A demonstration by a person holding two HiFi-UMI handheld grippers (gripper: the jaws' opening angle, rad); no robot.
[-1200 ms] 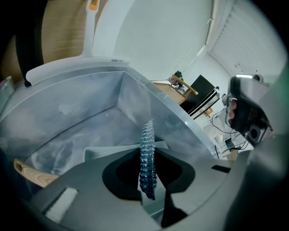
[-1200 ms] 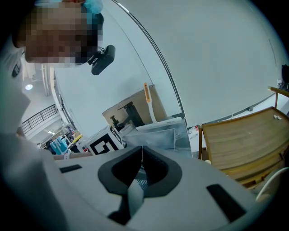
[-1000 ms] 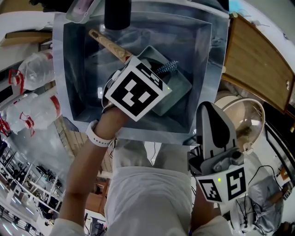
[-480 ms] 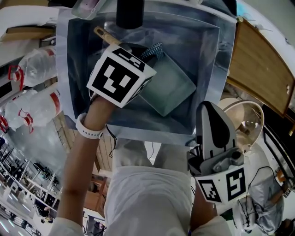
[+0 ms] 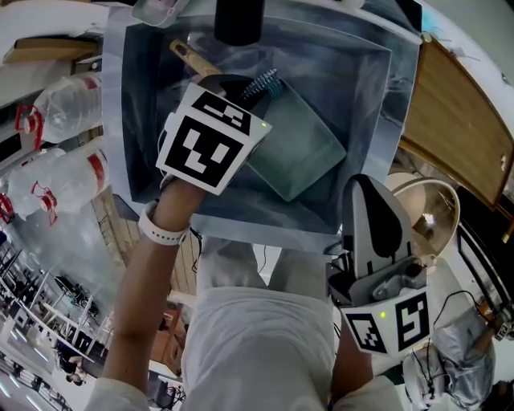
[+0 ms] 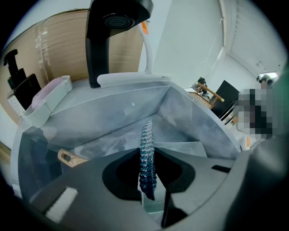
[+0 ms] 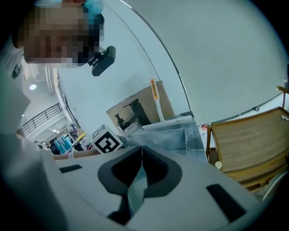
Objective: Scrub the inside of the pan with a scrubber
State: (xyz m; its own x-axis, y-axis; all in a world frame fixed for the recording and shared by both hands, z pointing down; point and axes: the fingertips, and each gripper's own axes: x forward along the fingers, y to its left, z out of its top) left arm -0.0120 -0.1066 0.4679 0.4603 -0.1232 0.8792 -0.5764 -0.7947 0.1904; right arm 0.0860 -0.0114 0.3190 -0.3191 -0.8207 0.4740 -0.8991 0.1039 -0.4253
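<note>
Plastic bottles (image 5: 60, 112) lie left of the sink (image 5: 377, 144), outside it. Their red labels are too blurred to read.

The left tool (image 6: 147, 187) is inside the sink on its left half, clamped on the scrubber (image 6: 147, 149). The bristle end sticks out past the jaws toward the sink's far wall and the black faucet (image 5: 238, 20).

The pan (image 5: 309, 152) sits on the sink floor, centre to right. It is squarish and grey. Its wooden handle (image 5: 191, 58) points to the sink's far-left corner, so the long axis runs diagonally from far-left to near-right.

Key relation: the scrubber tip hovers at the handle-end corner of the pan. Whether it touches cannot be told. The pan's inside lies to the right of the bristles and toward the sink's near wall. The stroke likely runs that way, along the diagonal. The left tool is much nearer to the pan.

The right tool (image 7: 141, 169) is outside the sink by its near-right corner, jaws together with nothing between them. It is well apart from the pan.

A wooden board (image 5: 462, 120) stands right of the sink.

No brand or text is readable. Only the square markers on the tools' cubes show.
</note>
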